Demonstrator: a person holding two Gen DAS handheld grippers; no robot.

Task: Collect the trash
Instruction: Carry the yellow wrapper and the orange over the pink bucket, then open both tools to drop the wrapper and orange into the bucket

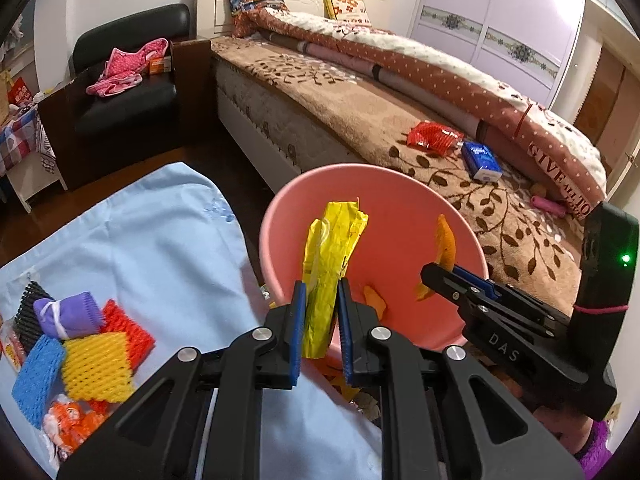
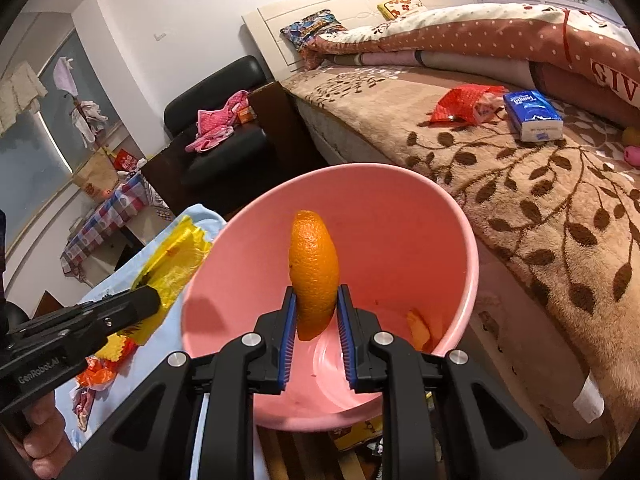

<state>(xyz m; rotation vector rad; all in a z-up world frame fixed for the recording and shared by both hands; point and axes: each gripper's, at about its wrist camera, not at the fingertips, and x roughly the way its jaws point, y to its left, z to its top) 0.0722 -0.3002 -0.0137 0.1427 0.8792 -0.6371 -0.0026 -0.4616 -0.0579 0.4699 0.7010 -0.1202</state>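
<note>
My left gripper [image 1: 322,304] is closed on a crumpled yellow wrapper [image 1: 332,264], which stands upright between the blue pads at the near rim of the pink bin [image 1: 400,184]. My right gripper [image 2: 317,312] is clamped on a piece of orange peel [image 2: 314,272] and holds it over the open mouth of the same bin. Inside the bin I see some smaller peel scraps [image 2: 418,330] against the wall. The bin stands between the light blue cloth [image 1: 160,248] and the bed [image 1: 360,112]. On the bed lie a red packet [image 1: 434,138] and a blue tissue pack [image 1: 482,162], just beside each other.
</note>
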